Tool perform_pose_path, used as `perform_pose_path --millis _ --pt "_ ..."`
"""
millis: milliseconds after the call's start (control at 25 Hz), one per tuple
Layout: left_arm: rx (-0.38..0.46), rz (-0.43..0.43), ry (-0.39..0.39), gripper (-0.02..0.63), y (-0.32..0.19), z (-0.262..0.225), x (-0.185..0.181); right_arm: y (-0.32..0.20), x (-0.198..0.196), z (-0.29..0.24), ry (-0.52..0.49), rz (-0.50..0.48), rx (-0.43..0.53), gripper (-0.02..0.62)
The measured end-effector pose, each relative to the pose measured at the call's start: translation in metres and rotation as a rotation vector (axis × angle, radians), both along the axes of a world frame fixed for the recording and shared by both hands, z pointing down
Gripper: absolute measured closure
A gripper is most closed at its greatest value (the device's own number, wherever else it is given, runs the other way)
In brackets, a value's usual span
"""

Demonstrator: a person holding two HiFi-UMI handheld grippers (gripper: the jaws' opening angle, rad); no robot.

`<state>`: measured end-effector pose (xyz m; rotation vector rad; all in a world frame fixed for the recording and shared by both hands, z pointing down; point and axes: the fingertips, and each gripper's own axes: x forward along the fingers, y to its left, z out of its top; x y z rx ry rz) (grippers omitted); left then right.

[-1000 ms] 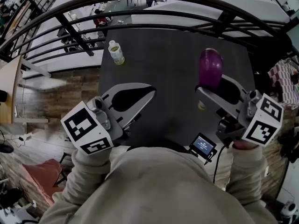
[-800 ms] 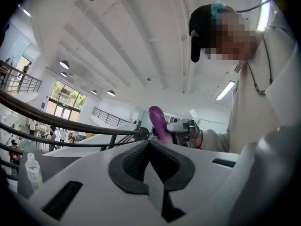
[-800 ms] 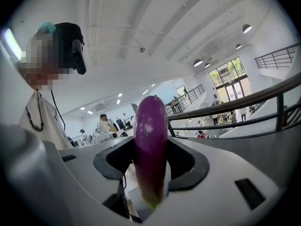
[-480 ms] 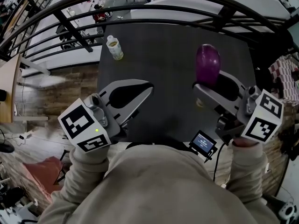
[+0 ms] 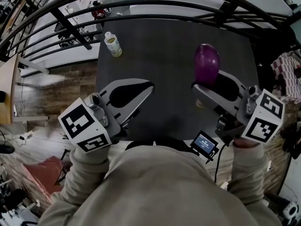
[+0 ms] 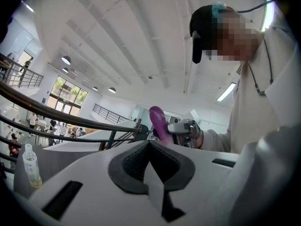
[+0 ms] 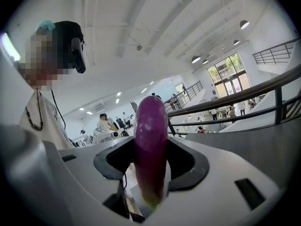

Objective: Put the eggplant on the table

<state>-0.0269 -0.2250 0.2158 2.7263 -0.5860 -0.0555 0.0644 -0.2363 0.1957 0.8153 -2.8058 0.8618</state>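
**Eggplant gripped upright over the right half of the table**

We look steeply down on a dark grey square table [image 5: 164,46]. A black metal railing [image 5: 141,6] curves past its far edge at 12 o'clock, and wooden flooring [image 5: 61,86] borders its edge at 9 o'clock. A small clear plastic bottle of yellowish liquid [image 5: 113,44] stands near the 11 o'clock corner, well apart from both grippers. Bare tabletop spreads between the two grippers and onward to 12 o'clock.

The right gripper [image 5: 210,83] reaches in from 4 o'clock, tipped slightly downward. Its jaws stand wide and clamp the glossy purple eggplant [image 5: 207,69] on both sides. The eggplant stands upright with its green end down, inside the table's 3 o'clock edge. We cannot tell whether it touches the surface.

The left gripper [image 5: 149,87] points level from 8 o'clock. Its jaws are pressed together with nothing between them.

A small lit screen [image 5: 204,145] sits at the near edge, at 5 o'clock.
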Motion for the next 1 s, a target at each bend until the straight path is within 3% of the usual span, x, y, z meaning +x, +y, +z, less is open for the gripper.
perform_pose_path --millis 1000 --pt "-0.112 -0.011 -0.010 0.600 -0.012 0.052 -0.006 -0.007 -0.008 0.042 0.007 0.004 -0.080 0.374"
